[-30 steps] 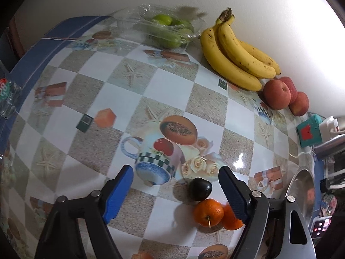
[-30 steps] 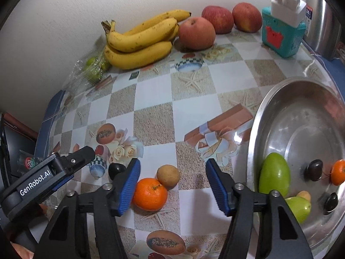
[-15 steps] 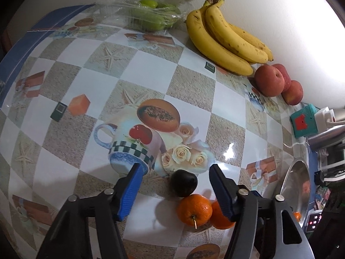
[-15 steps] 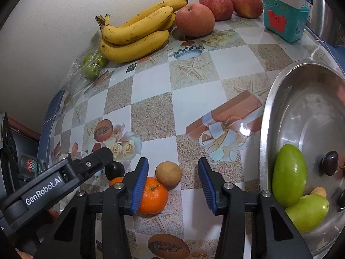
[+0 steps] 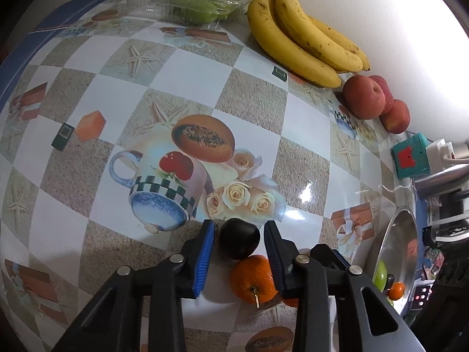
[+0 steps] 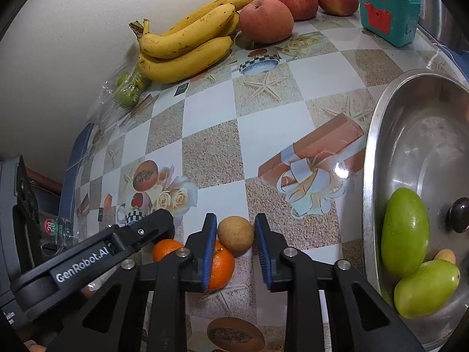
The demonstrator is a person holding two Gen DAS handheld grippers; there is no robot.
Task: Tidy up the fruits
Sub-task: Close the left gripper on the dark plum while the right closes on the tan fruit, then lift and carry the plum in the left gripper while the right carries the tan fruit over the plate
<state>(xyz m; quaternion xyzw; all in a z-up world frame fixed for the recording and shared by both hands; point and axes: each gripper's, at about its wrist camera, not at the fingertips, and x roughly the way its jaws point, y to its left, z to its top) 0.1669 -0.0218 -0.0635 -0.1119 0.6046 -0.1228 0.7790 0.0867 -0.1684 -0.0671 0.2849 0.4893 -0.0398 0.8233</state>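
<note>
A dark round fruit [image 5: 239,242] lies on the patterned tablecloth between the blue pads of my left gripper [image 5: 239,224]. Its jaws are closing and a thin gap still shows on each side. An orange [image 5: 253,281] touches the dark fruit from the near side. My right gripper [image 6: 235,217] is shut on a small brown round fruit [image 6: 236,236], with both pads pressing its sides. Beside its left finger sits an orange [image 6: 221,267], and a second orange [image 6: 167,249] lies further left. One finger [image 6: 146,228] of the left gripper crosses the right wrist view.
A steel bowl [image 6: 372,146] at the right holds two green mangoes [image 6: 406,234] and small fruits. Bananas [image 5: 299,35] and red apples [image 5: 363,96] line the wall. A clear box of green fruits [image 5: 190,0] and a teal box [image 5: 410,158] stand there too.
Both grippers have narrowed sharply. The left one sank around the dark fruit. The right one's pads came together onto the brown fruit.
</note>
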